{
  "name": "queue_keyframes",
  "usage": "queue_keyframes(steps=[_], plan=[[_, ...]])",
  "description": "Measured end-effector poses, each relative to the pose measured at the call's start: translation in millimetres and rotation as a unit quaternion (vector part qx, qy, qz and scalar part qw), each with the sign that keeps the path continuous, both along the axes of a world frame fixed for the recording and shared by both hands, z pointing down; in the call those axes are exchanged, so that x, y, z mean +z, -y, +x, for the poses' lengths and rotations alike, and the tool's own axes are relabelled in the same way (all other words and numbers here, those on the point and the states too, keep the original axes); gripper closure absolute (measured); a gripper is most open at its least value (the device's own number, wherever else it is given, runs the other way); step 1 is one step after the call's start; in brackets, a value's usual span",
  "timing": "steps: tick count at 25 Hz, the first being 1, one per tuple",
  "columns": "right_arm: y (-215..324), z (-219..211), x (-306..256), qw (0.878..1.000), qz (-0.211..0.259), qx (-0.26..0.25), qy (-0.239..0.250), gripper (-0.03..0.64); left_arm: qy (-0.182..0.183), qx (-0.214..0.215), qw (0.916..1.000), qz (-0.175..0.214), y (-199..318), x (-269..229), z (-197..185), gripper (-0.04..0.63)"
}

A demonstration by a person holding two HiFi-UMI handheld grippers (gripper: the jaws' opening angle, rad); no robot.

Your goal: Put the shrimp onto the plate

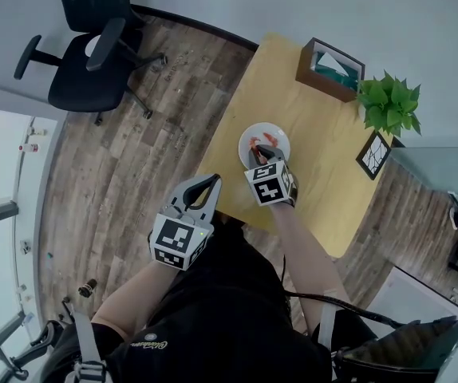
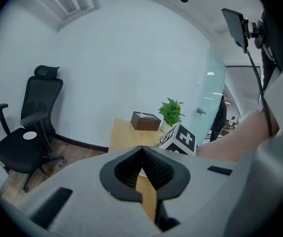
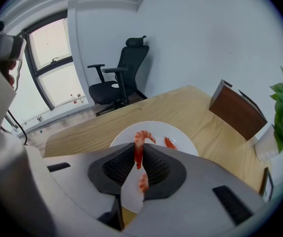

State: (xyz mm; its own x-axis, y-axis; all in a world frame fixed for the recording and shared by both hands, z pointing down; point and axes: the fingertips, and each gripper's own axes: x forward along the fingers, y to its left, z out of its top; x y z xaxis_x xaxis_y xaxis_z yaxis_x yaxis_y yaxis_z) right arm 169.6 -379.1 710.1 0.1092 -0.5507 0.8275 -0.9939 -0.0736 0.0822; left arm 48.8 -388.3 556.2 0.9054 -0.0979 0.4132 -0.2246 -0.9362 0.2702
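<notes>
The yellow wooden table [image 1: 293, 102] runs slantwise through the middle of the head view, with the wood floor [image 1: 133, 158] at its left. The white plate [image 1: 275, 132] lies close to the table's left edge. Bare wood stays open beyond it, up to the brown box [image 1: 329, 70] and the plant [image 1: 388, 102] at upper right. My right gripper [image 3: 139, 154] is clenched on a shrimp [image 3: 142, 135], held over the plate, where a second shrimp [image 3: 169, 142] lies. My left gripper [image 2: 142, 152] is closed on nothing, at lower left, apart from the plate.
</notes>
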Motion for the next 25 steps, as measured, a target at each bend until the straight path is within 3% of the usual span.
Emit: queue_keyframes(steps=[11,25], plan=[[-1.2,0.8,12.3,0.999,-0.033,-0.006,-0.014,0.566,-0.002,-0.001,1.0000,-0.005,3.9,1.9,-2.7,0.591],[-1.1,2.8,14.3,0.999,-0.039,0.003,-0.011,0.561,-0.004,-0.002,1.0000,-0.001,5.3,-1.4,-1.6,0.591]])
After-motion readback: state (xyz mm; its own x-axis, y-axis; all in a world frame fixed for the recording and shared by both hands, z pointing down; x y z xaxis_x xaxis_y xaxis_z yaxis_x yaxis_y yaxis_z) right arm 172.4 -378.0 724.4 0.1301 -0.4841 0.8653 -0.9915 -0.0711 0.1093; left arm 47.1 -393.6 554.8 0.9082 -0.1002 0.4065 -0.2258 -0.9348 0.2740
